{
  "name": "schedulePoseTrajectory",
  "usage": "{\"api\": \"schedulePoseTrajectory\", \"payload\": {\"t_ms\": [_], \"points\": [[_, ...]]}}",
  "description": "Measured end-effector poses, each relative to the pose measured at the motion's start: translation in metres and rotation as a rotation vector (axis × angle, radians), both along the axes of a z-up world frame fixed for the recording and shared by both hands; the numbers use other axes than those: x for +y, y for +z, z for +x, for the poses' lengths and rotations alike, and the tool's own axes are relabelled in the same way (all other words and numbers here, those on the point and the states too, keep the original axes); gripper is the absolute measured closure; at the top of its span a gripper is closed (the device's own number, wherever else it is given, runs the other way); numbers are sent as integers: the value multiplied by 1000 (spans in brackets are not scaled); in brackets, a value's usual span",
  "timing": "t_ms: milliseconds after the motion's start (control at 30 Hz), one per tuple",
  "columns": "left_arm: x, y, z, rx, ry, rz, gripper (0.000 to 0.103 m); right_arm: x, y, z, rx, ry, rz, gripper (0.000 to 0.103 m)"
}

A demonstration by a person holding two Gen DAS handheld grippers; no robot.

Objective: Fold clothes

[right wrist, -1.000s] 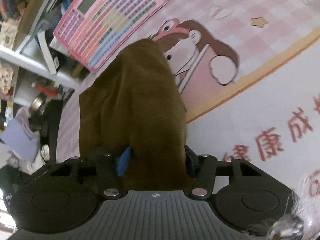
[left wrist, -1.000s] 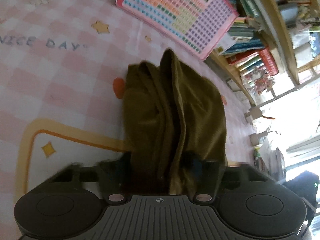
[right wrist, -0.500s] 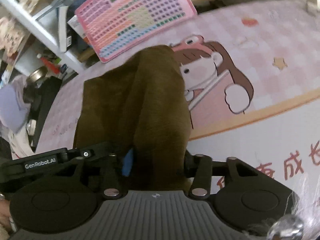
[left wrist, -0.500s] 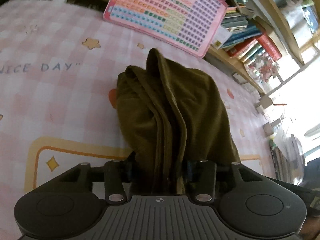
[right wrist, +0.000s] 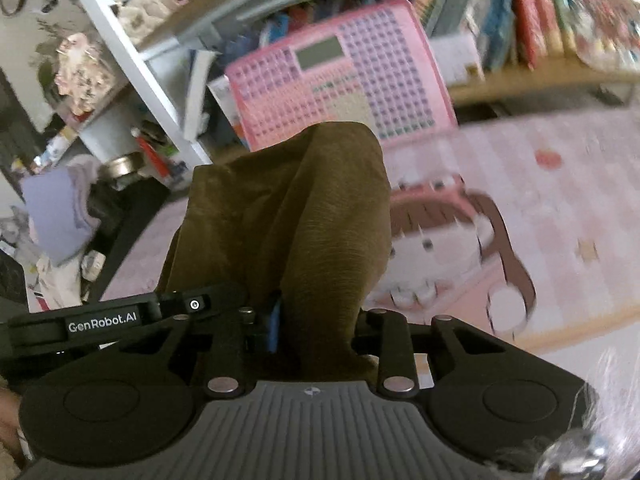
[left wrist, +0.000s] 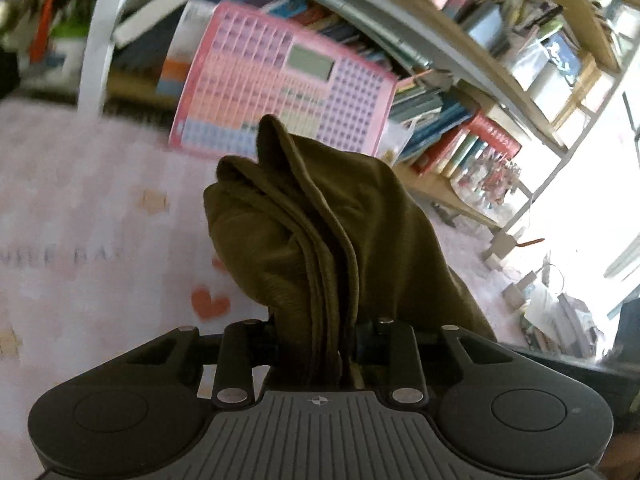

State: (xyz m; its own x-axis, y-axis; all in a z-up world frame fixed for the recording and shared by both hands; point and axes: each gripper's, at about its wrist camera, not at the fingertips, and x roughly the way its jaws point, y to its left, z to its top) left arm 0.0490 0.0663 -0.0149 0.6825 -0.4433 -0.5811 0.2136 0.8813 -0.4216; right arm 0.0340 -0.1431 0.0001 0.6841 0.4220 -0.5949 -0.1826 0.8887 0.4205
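An olive-brown garment [left wrist: 328, 224], bunched in thick folds, hangs lifted above the pink mat. In the left wrist view my left gripper [left wrist: 316, 336] has the stacked edges of the cloth between its fingers, and its jaws are closing tight on them. The same garment [right wrist: 304, 216] fills the middle of the right wrist view, where my right gripper [right wrist: 316, 328] pinches a broad fold as its jaws close. The left gripper's black body [right wrist: 100, 320] shows close on the left of that view. Cloth hides all the fingertips.
A pink checked mat [left wrist: 80, 200] with a cartoon girl print [right wrist: 460, 240] lies below. A pink button board [left wrist: 280, 88] leans against crowded bookshelves [left wrist: 460, 140]. A white shelf post [right wrist: 140, 72] and a purple cloth [right wrist: 56, 208] stand at the left.
Both grippers have risen with the garment and rolled level, so the shelves now fill the top of each view. The jaws have narrowed on the cloth.
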Motion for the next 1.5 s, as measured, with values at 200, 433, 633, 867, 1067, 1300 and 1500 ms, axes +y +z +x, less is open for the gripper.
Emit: {"api": "schedulePoseTrajectory", "payload": {"t_ms": [200,433,633,867,1067,1300,1500], "points": [[9,23,27,-47,20,17,74,11,21,34,-45,3,14,76],[17,22,59,-41,52,51,74,23,19,72,-29,9,27,75],[22,9,84,-20,67,71,74,28,4,100,-5,12,20,75],[22,-10,113,3,74,97,74,31,-18,128,26,5,18,75],[21,-26,132,10,62,92,74,28,-33,143,18,-7,21,75],[28,-56,147,100,63,109,67,23,-69,161,147,-18,78,71],[30,-47,142,102,94,150,53,16,-67,158,149,-42,79,49]]}}
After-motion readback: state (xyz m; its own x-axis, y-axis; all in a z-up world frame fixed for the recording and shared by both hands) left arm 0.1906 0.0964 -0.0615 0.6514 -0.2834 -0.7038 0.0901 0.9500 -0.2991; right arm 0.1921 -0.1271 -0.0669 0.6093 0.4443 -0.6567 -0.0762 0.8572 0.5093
